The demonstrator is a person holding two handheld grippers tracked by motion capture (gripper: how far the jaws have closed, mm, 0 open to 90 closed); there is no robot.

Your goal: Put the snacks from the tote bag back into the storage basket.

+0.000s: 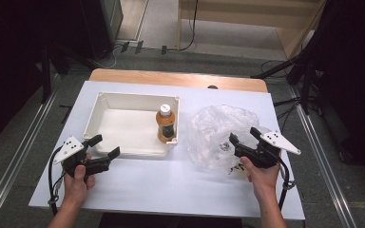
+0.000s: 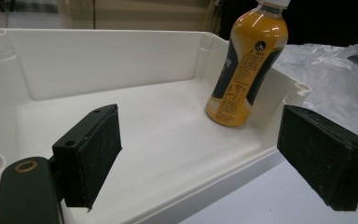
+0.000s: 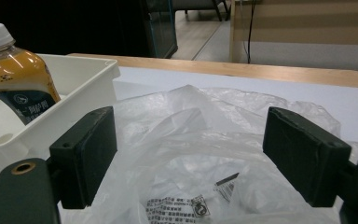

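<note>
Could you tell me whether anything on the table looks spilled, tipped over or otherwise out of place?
Nothing stands out. The orange bottle stands upright, capped, in the white tray's right corner, no liquid around it. The plastic bag lies crumpled beside the tray, under the open right claw.

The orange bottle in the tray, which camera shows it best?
The left gripper view: the bottle stands close, label readable. The high view shows it small; the right gripper view shows its top half behind the tray wall.

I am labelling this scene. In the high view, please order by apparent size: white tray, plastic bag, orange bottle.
1. white tray, largest.
2. plastic bag, clearly smaller in area than the tray.
3. orange bottle, by far the smallest, standing inside the tray.
</note>
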